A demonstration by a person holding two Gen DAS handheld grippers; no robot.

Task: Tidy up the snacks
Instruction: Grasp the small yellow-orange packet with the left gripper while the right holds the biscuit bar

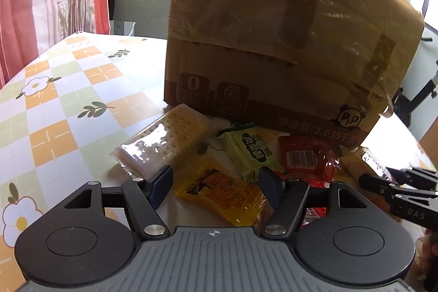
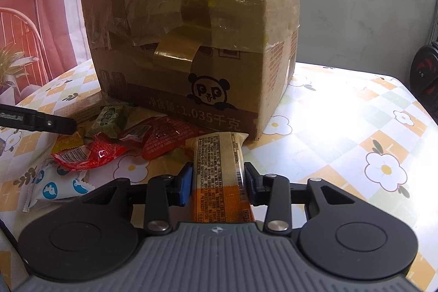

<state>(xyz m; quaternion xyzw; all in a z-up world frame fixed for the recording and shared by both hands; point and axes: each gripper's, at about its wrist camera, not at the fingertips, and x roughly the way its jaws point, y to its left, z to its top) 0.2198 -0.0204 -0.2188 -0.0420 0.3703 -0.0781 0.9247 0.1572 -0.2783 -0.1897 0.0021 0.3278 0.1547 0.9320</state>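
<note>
A taped cardboard box [image 1: 273, 45] stands on the table, also in the right wrist view [image 2: 191, 32]. Snack packets lie in front of it. My left gripper [image 1: 216, 182] is open, low over a yellow packet [image 1: 221, 196], with a clear cracker pack [image 1: 167, 138] to its left, a green packet [image 1: 251, 152] and a red packet [image 1: 303, 155] ahead. My right gripper [image 2: 217, 182] is shut on a long orange-and-cream snack bar [image 2: 219, 171] whose far end reaches the box. Red packets [image 2: 153, 141], a green packet [image 2: 109, 118] and a white-blue packet [image 2: 57, 189] lie to its left.
The table has a checked flower-print cloth [image 2: 342, 141]. The right gripper's fingers [image 1: 397, 182] show at the right edge of the left wrist view; the left gripper's finger [image 2: 38, 122] shows at the left of the right wrist view. Curtains and a wall lie behind.
</note>
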